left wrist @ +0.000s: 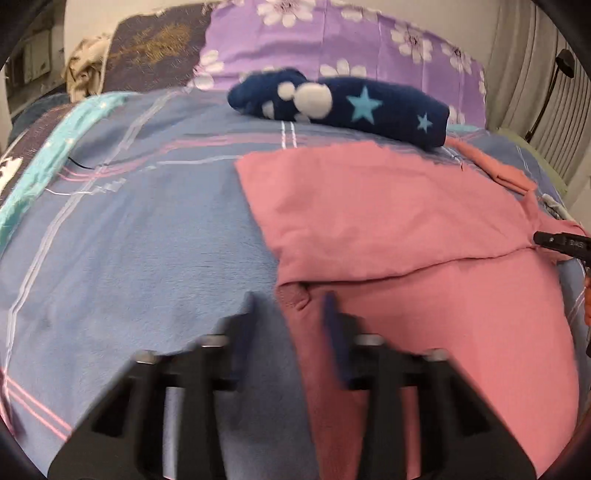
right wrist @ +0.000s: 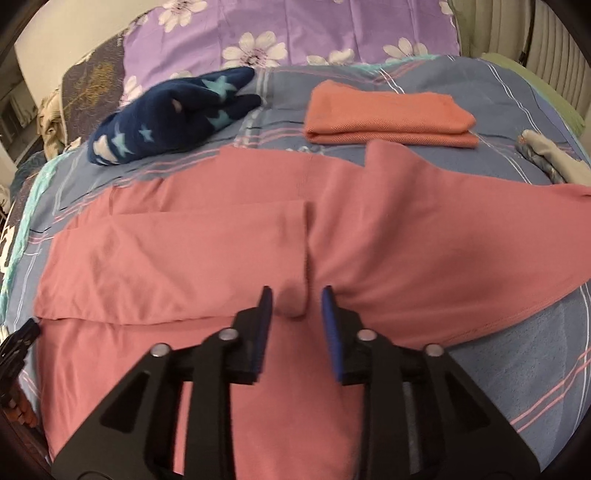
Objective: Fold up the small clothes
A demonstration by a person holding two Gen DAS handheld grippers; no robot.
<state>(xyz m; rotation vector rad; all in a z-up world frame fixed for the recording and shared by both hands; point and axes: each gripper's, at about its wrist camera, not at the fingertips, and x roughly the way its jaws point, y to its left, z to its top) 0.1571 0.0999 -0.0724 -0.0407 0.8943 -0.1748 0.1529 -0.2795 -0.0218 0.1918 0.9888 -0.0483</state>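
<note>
the pink garment lies spread across the bed, on a blue-grey cover with pink and white stripes. it is partly folded: in the right wrist view one flap is laid over the middle, its edge ending in a small raised roll of cloth just ahead of the right claw.

the right claw stands parted, its blue-padded fingers on either side of that roll. the pads do not appear to press on the cloth, so the claw looks released with the fold between its fingers.

the left claw sits at the garment's left edge, where the folded layer meets the bed cover. one finger is over the blue cover and the other over pink cloth. the frame is smeared by motion, and in it a gap shows between the fingers, with the garment's corner in that gap; whether the pads pinch the cloth i cannot tell for sure.

beyond the pink garment lies a dark blue piece with pale stars and white spots, bunched up near the purple flowered pillow. to its right, well apart from it, rests a folded orange cloth. at the far right edge of the bed sits a grey bundle, too cropped to identify.
</note>
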